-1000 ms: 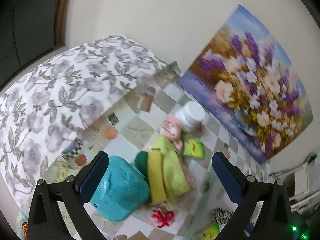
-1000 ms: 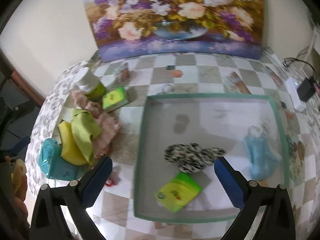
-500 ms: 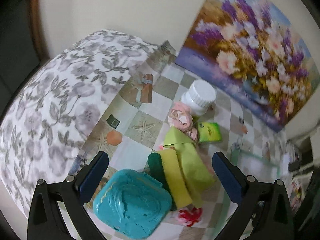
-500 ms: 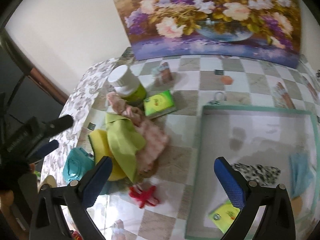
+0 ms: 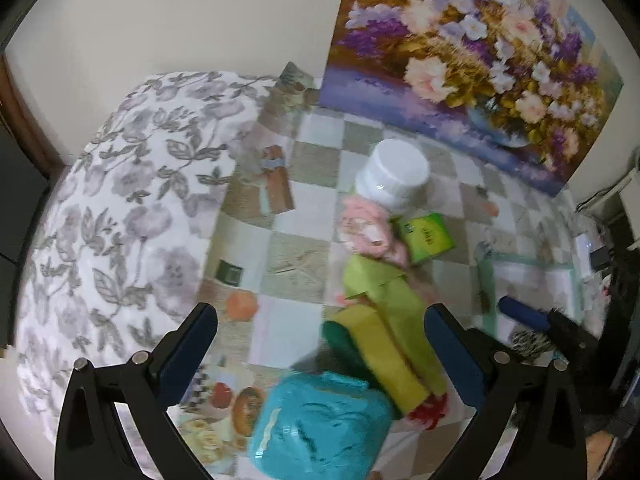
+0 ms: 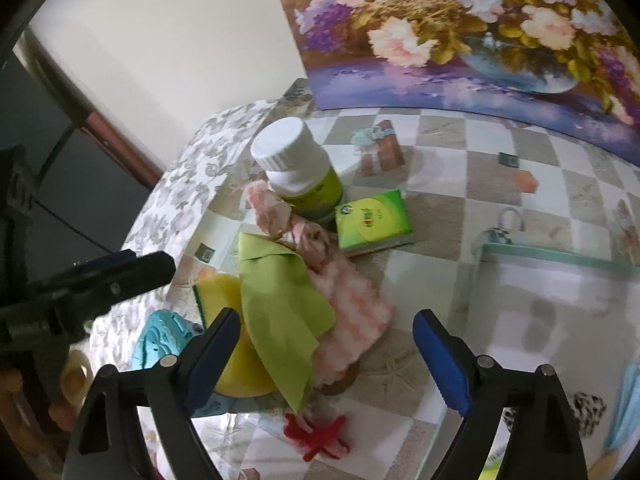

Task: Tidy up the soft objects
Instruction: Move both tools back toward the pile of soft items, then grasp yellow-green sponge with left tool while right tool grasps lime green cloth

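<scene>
A pile of soft things lies on the checked table: a green cloth (image 6: 280, 312) over a yellow sponge (image 6: 228, 344), a pink fluffy cloth (image 6: 344, 300), a red scrap (image 6: 316, 436) and a teal soft case (image 5: 320, 428). My right gripper (image 6: 324, 360) is open and empty, just above the green and pink cloths. My left gripper (image 5: 320, 352) is open and empty, over the sponge (image 5: 380, 344) and teal case. The green-rimmed tray (image 6: 560, 256) at the right holds a spotted cloth (image 6: 588, 408) and a blue cloth (image 6: 628, 400).
A white-capped bottle (image 6: 296, 168) and a green tissue pack (image 6: 372, 220) stand behind the pile. A flower painting (image 6: 480, 32) leans on the back wall. A floral cloth (image 5: 120, 220) covers the table's left side. The left gripper's finger (image 6: 120, 276) shows at left.
My right gripper has moved left from over the tray to over the cloth pile and come closer to it. My left gripper has shifted its view toward the pile and the painting.
</scene>
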The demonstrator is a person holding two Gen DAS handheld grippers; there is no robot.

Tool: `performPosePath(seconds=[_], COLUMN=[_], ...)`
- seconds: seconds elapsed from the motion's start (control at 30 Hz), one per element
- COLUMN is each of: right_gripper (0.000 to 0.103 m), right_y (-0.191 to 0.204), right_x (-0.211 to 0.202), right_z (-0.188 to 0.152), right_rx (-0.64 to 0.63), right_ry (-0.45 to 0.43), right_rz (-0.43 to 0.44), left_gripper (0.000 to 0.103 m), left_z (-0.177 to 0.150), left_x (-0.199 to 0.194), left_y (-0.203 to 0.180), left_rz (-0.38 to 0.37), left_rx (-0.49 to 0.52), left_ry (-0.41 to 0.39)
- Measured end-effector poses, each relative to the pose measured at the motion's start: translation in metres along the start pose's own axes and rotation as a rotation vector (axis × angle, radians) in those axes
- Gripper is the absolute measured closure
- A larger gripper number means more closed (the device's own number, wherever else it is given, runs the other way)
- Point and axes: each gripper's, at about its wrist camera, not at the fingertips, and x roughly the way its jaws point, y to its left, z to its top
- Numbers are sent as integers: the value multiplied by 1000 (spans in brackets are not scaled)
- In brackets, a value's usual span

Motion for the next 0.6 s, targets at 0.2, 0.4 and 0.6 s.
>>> performPosePath(seconds=[0.2,0.4,0.6], right_gripper=[16,38,55], right_y=[7,7,3], right_x=[5,23,46], right_z=[8,5,-3], right_rx=[-46,-55,-29], right_ry=[7,50,105], right_rz=[50,115,169], left_gripper=[0,6,28], left_z=[3,5,5], left_x=[5,27,54], left_y=[1,-9,-15], left_rz=[34,22,21], left_rx=[-24,-74,-139], left_ry=[102,200,279])
